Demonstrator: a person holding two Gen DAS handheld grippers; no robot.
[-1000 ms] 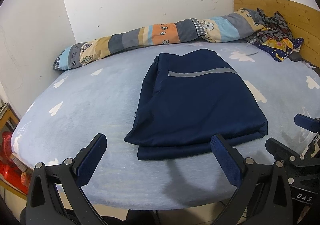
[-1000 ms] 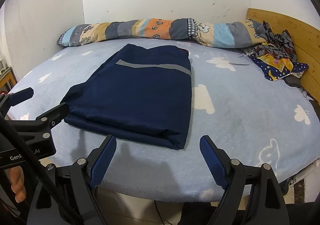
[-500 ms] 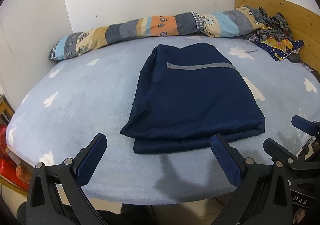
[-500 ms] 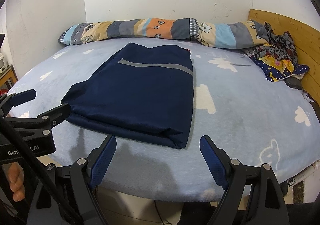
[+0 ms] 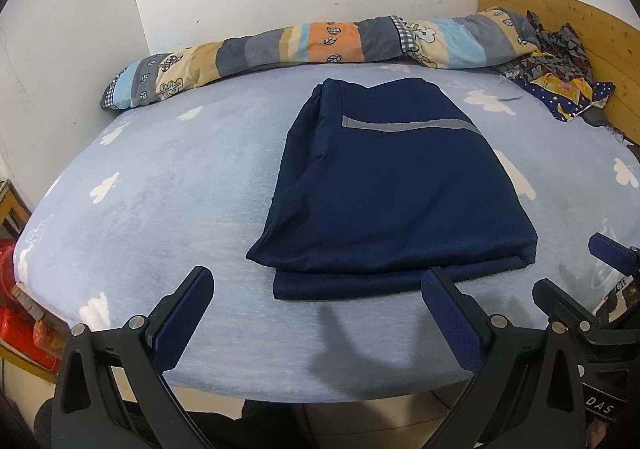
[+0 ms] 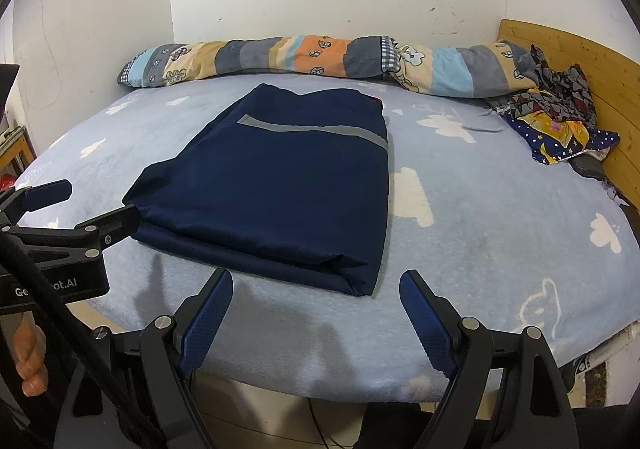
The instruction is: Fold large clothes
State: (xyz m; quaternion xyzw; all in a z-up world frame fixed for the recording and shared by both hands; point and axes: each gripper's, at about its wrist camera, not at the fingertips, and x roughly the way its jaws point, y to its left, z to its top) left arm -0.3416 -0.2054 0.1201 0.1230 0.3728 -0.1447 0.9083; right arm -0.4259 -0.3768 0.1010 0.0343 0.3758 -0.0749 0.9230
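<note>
the navy garment [image 5: 396, 185] lies folded flat in a rough rectangle on the middle of the bed [image 5: 160, 185], its grey stripe [image 5: 408, 125] across the far part and its layered near edge towards the near edge of the bed. it looks like soft, thin knit or sports fabric: light, limp and a little slick, so it will likely sag and slide out of shape if lifted by one point. the stacked layers at the near edge may also separate, so a pinch should take all layers together. the best places to hold look like the two near corners, one for each gripper, with the fold carried away towards the far edge.

the left gripper [image 5: 316, 313] hangs over the near edge of the bed, its fingers wide and empty, just short of the cloth. the right gripper [image 6: 316, 305] is likewise spread wide with nothing between its fingers, near the garment's near right corner.
</note>
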